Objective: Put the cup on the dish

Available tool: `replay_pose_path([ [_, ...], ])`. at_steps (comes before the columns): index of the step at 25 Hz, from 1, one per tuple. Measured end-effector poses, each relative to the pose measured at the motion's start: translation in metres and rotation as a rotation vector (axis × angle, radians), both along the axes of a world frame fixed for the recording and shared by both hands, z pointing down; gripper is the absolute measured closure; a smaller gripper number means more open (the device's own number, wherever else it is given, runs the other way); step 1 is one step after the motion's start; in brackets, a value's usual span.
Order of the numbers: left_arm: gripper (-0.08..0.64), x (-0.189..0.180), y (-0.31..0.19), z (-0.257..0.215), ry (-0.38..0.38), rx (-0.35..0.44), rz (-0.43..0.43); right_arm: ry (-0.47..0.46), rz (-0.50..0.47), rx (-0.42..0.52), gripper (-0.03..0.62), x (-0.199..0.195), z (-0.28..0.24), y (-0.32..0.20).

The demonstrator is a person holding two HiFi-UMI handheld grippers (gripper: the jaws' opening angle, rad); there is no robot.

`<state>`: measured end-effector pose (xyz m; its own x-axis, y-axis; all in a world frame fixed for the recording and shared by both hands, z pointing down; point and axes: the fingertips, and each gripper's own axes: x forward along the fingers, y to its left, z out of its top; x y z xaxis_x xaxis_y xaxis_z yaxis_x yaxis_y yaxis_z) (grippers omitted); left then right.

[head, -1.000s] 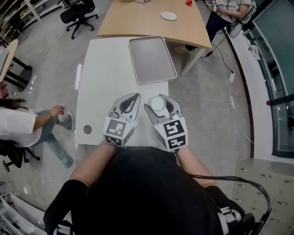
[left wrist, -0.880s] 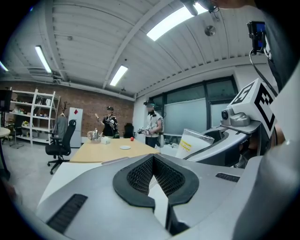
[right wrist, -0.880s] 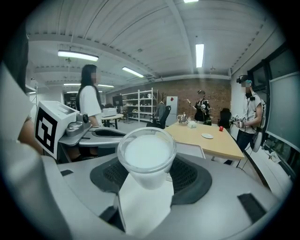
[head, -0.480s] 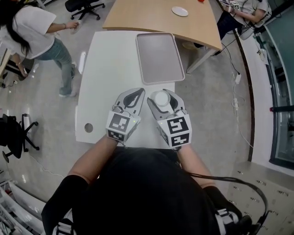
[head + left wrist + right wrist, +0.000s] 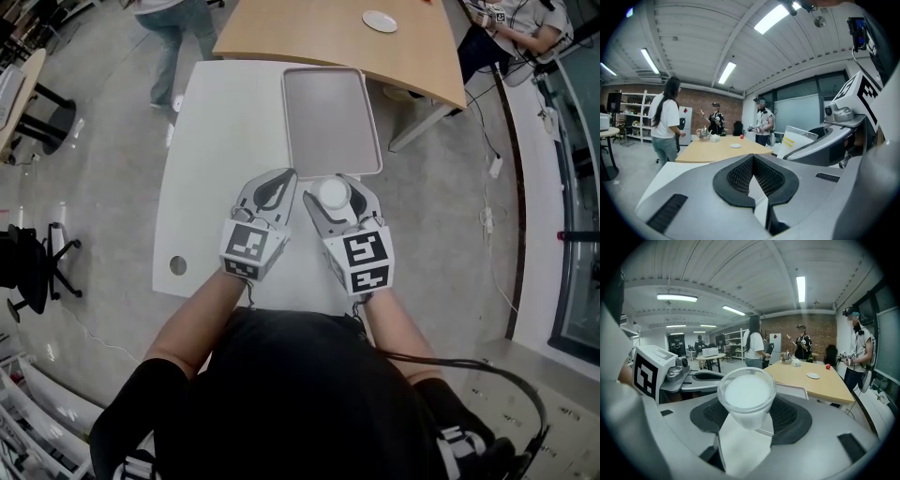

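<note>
Right claw [image 5: 336, 187] is clenched on the cup [image 5: 334, 194], one jaw on each side of its wall. In the right gripper view the cup stands upright, rim up, pale and translucent, with its narrow base low between the pads. It sits over the near part of the white table [image 5: 216, 141], just short of the near right corner of the grey tray [image 5: 331, 117]. Whether its base touches the table or hangs just above it cannot be told.

Left claw [image 5: 281, 178] lies just beside the right one, over the same table. Its tips are closed together with nothing between them; only a sliver of white table shows through the gap behind the tips.

The tray lies flat on the far half of the white table, bare. Beyond it stands a wooden table [image 5: 309, 33], and on that, well apart from the cup, lies the dish [image 5: 380, 21], small, round and white.

A person in jeans [image 5: 178, 28] stands at the far left corner of the white table. Another person [image 5: 525, 23] sits at the far right, beside the wooden table. A black chair [image 5: 28, 272] stands on the floor at the left.
</note>
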<state>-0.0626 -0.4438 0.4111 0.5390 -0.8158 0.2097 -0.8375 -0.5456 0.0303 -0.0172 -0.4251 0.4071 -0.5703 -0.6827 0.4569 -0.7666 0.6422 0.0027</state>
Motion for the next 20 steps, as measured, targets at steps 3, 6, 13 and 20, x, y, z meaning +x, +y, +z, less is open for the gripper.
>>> replay_pose_path([
  [3, 0.56, 0.002, -0.022, -0.002, 0.003, 0.008, -0.006, -0.001, 0.006, -0.004, 0.34, 0.004, 0.003, -0.017],
  [6, 0.56, 0.006, -0.046, -0.004, 0.002, 0.024, -0.007, 0.002, 0.014, -0.003, 0.339, 0.009, 0.008, -0.035],
  [13, 0.56, 0.022, -0.077, 0.006, 0.006, 0.016, 0.012, 0.005, 0.039, -0.003, 0.341, 0.021, 0.016, -0.067],
  [20, 0.56, 0.034, -0.111, 0.029, -0.003, -0.021, 0.006, 0.031, 0.046, -0.017, 0.339, 0.033, 0.033, -0.099],
])
